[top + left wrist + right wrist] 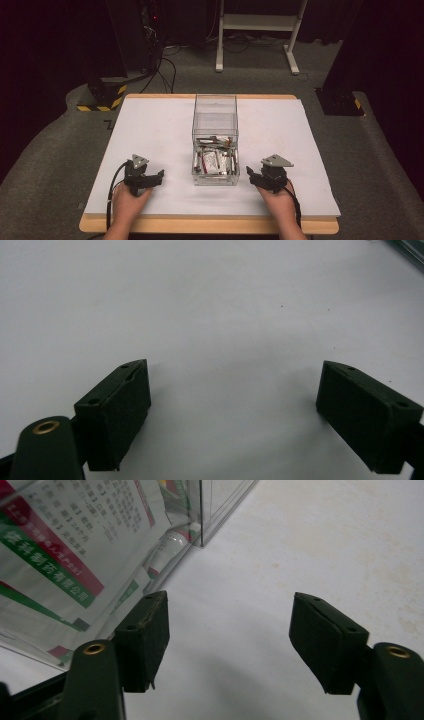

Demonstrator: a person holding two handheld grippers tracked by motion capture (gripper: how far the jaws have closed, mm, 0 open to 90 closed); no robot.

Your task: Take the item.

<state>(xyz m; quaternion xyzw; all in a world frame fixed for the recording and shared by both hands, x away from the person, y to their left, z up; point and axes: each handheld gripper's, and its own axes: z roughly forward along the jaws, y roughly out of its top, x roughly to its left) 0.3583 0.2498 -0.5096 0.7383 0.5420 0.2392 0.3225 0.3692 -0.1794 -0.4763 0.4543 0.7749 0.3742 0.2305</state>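
**Clear bin of packets mid-bench, both tongs open and empty**

Clear plastic bin (pixel 215 140) sits on the white-covered bench (pixel 150 130), roughly centred between the left and right edges. It's a tall rectangular box with see-through walls. Long axis runs from the near edge toward the far edge; the far end nearly reaches the far edge, the near end stops well short of the near edge. Base flat on the bench, upright.

Contents: a loose pile of white packets (pixel 214 159) with red and green print, heaped in the near half of the bin. Far half looks bare through the walls.

Right gripper view: bin corner (pixel 202 544) close in, packets (pixel 55 555) pressed against the wall. Labels carry Chinese text, a green band with white characters and a red band beside it, plus columns of small black print. Can't read it reliably at this angle.

Left tongs (pixel 159 176): jaws spread wide, nothing between them, low over the bench left of the bin's near end, apart from it. Left gripper view shows bare white surface between the jaws.

Right tongs (pixel 251 175): jaws also spread wide and empty, just right of the bin's near-right corner, not touching it.
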